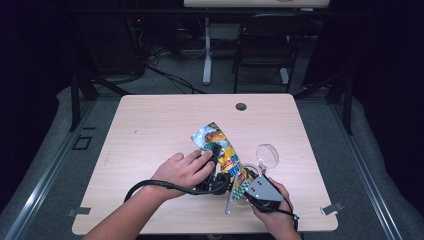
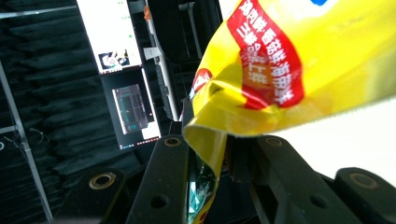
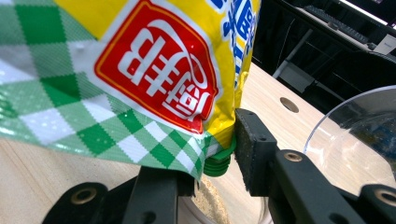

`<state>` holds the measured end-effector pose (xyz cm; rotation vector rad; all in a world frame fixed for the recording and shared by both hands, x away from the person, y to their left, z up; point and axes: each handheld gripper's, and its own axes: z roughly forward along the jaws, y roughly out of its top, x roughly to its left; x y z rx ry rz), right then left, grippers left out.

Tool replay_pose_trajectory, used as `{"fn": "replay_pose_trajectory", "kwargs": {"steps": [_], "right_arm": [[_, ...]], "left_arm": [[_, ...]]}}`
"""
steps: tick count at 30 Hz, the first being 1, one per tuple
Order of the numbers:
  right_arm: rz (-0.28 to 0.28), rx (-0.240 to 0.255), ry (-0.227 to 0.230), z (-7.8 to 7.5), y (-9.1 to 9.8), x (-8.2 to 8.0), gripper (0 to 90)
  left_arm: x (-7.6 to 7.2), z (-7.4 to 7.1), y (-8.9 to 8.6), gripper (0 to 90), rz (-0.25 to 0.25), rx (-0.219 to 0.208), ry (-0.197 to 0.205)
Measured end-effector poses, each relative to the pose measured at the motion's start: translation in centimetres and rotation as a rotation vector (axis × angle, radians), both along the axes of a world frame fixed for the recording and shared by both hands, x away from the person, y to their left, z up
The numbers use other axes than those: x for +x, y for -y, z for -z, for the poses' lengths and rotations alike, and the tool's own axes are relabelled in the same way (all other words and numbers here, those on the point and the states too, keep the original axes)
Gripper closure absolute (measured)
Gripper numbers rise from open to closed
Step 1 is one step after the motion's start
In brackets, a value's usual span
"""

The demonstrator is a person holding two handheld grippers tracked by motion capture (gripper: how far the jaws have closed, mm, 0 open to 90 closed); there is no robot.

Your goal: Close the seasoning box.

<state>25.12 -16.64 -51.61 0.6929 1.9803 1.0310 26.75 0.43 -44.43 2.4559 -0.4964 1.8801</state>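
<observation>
The bench (image 1: 150, 130) was a pale wood-grain top with rounded corners, standing on grey carpet (image 1: 330, 130). A round cable hole (image 1: 241, 106) sat near its far edge, right of the middle. A small metal clip (image 1: 79, 212) lay at the near left corner and another clip (image 1: 332, 208) at the near right corner. A clear bowl (image 1: 267, 154) stood on the bench right of centre, just beside the snack bag (image 1: 220, 150), whose lower end came down near the front edge; whether the bag rested on the wood could not be told. A thin grey stick (image 1: 228, 201) lay near the front edge.
</observation>
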Motion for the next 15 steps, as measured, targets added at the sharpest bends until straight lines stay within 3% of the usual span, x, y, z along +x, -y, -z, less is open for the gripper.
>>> {"fn": "replay_pose_trajectory", "kwargs": {"steps": [15], "right_arm": [[0.006,-0.006,0.011,0.02,0.10,-0.07,70.5]], "left_arm": [[0.26,0.59,-0.60,82.1,-0.021,-0.052,-0.057]]}}
